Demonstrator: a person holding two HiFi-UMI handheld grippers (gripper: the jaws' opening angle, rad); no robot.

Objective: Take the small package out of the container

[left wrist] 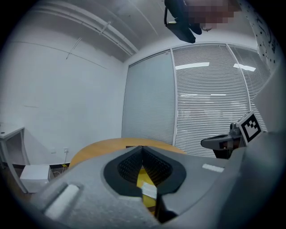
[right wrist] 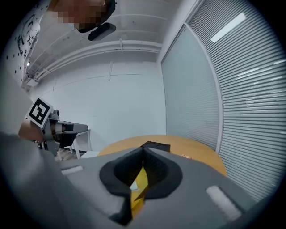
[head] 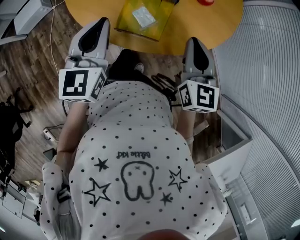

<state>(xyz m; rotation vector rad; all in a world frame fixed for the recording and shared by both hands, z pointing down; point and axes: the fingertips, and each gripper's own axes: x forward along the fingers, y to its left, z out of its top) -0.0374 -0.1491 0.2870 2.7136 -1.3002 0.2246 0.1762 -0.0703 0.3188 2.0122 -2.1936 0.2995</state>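
Note:
A yellow container (head: 161, 21) lies on the round wooden table (head: 206, 26), with the small clear-white package (head: 143, 17) resting inside it. My left gripper (head: 104, 21) hovers off the table's near edge, left of the container, its jaws shut and empty. My right gripper (head: 193, 40) is below the table edge to the container's right, also shut on nothing. In the left gripper view the closed tips (left wrist: 142, 148) frame the container (left wrist: 144, 176) and package (left wrist: 149, 191) ahead. The right gripper view shows closed tips (right wrist: 143, 148) with the yellow container (right wrist: 139, 181) behind.
A small red object (head: 205, 2) sits at the table's far edge, and a dark box (right wrist: 156, 146) lies farther back. Slatted blinds (head: 272, 61) line the right side. A white cabinet (head: 229, 154) stands low right, a black bag (head: 11, 117) on the floor at left.

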